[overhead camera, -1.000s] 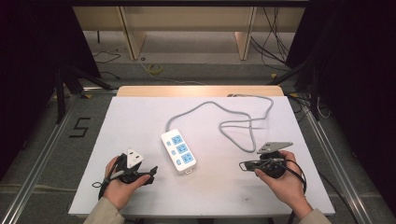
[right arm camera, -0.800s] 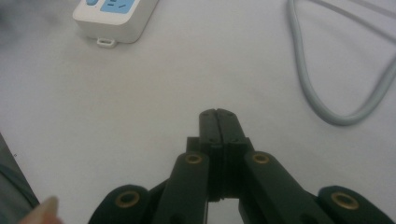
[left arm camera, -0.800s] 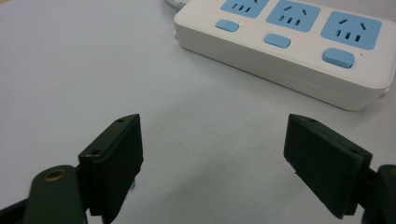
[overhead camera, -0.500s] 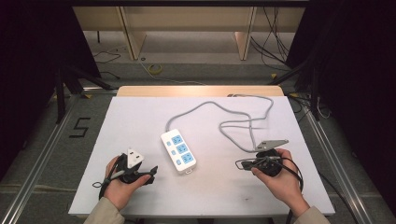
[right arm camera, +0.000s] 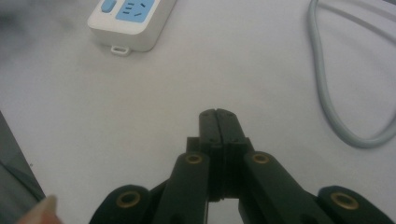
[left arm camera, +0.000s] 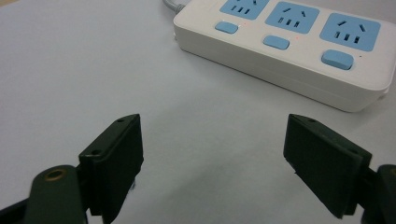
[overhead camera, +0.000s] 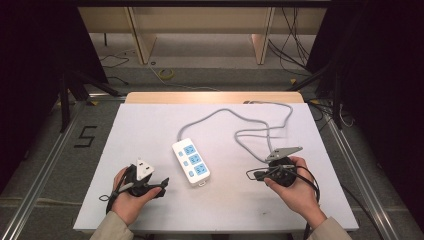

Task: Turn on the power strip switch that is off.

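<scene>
Two grippers flank power strip (overhead camera: 191, 162): long axis diagonal, cord end far-left, blunt end near-right. Left gripper (left arm camera: 215, 163) jaws wide, nothing btwn. Right gripper (right arm camera: 218, 122) clenched, empty.

Both forearms reach in from the near edge. The left hand (overhead camera: 127, 192) holds the left gripper (left arm camera: 212, 161) low, jaws spread wide with nothing between; the right hand (overhead camera: 295, 187) holds the right gripper (right arm camera: 218, 122) pressed closed, empty.
</scene>
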Tool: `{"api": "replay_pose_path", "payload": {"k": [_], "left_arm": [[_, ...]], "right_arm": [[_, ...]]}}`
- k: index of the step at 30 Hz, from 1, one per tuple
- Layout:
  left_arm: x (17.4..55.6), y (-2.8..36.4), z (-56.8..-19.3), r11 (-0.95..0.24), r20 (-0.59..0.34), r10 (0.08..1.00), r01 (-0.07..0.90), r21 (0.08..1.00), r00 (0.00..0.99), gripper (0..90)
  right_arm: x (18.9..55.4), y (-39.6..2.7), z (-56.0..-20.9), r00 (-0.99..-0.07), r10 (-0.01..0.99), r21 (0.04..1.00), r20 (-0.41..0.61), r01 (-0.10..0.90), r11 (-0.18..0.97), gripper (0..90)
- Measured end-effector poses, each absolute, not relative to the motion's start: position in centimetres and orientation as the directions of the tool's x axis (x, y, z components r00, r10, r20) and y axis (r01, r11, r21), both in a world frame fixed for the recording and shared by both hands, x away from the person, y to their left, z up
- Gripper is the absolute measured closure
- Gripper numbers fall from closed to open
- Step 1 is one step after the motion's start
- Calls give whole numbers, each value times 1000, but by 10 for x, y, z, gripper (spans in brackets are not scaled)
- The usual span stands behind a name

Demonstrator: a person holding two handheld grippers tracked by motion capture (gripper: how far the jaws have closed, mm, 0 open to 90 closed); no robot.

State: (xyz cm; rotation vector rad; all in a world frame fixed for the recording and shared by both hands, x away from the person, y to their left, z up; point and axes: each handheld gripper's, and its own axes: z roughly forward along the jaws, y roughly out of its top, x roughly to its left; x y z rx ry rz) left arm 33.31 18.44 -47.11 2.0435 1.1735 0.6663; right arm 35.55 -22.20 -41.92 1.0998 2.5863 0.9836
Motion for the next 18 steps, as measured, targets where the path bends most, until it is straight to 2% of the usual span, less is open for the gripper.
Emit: {"api": "replay_pose_path", "payload": {"k": [18], "left_arm": [[333,184,-471,-371,101,879,535,759,467,197]], "right_arm": [[360,-209,-413,-730,677,614,97,579,536,900]]}}
